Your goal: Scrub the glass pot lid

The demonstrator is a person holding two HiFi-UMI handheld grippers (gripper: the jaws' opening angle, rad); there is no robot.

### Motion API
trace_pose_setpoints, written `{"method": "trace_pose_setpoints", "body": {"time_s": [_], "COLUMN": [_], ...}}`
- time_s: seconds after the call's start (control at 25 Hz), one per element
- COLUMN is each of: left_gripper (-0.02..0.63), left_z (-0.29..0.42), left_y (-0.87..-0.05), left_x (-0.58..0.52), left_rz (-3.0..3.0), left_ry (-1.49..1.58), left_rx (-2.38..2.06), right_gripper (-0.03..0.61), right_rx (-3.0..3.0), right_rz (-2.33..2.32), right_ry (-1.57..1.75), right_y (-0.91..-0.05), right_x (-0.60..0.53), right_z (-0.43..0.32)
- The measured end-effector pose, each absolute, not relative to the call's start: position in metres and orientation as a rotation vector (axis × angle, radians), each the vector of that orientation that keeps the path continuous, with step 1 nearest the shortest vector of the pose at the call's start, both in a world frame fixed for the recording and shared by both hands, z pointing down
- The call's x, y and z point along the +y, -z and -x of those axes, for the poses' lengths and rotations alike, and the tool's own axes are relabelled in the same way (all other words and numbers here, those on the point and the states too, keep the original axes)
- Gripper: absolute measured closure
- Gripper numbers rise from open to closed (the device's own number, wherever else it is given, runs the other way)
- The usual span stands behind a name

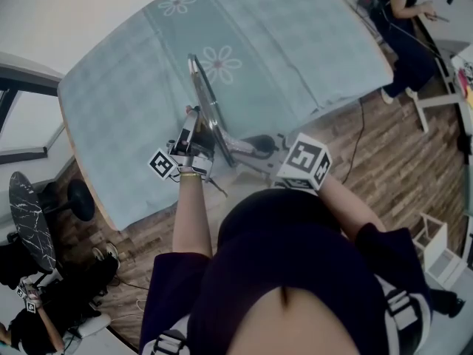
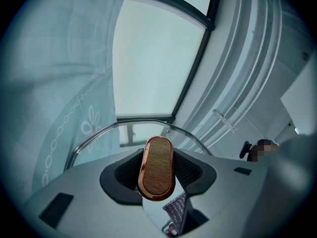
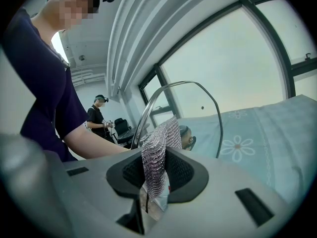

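Gripping the glass pot lid (image 1: 207, 106) upright by its knob (image 2: 156, 162) in the left gripper (image 2: 157, 176) fingers, pinching a mesh scourer (image 3: 159, 145) in the right gripper (image 3: 156, 177) fingers just beside the glass, seemingly mid-scrub, next needing firm strokes across it.

Upright over the table (image 1: 310, 58), glass pot lid (image 1: 208, 106) between left gripper (image 2: 156, 171) and right gripper's (image 3: 157, 170) scrub cloth (image 3: 161, 145)

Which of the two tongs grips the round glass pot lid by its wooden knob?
The left tongs, closed on the oval, copper-rimmed wooden knob of the glass pot lid; the right tongs pinch a silvery mesh scrubbing cloth instead.
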State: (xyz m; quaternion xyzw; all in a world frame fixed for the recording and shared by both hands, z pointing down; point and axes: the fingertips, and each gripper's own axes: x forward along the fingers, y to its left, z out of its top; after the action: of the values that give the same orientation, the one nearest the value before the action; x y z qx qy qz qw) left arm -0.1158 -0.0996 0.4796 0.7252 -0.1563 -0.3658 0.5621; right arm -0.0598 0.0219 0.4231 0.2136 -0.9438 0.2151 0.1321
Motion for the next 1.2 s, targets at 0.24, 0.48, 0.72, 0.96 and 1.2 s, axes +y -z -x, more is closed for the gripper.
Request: {"method": "trace_pose_setpoints", "body": {"time_s": [0.24, 0.48, 0.72, 0.96, 1.2], "left_gripper": [0.445, 0.443, 0.443, 0.443, 0.443], "left_z": [0.116, 0.115, 0.117, 0.117, 0.117], "left_y": [-0.479, -0.48, -0.479, -0.48, -0.479], "left_x": [-0.1, -0.1, -0.1, -0.099, -0.099], "left_rz": [-1.711, -1.71, -1.709, -1.704, -1.699], "left_ry": [0.859, 0.851, 0.861, 0.867, 0.88], "left_rx": [-0.361, -0.362, -0.365, -0.373, -0.375], "right_gripper": [0.499, 0.499, 0.499, 0.499, 0.499], "right_rx": [-2.743, -2.755, -2.753, -2.751, -2.763], "right_rz": [-0.565, -0.498, -0.464, -0.422, -0.374], "right_ry": [-0.613, -0.616, -0.633, -0.631, -0.659], "right_y": [-0.424, -0.426, -0.422, -0.421, -0.423], "right_x": [0.034, 0.047, 0.054, 0.056, 0.055], "right_z": [0.057, 0.053, 0.052, 0.048, 0.033]}}
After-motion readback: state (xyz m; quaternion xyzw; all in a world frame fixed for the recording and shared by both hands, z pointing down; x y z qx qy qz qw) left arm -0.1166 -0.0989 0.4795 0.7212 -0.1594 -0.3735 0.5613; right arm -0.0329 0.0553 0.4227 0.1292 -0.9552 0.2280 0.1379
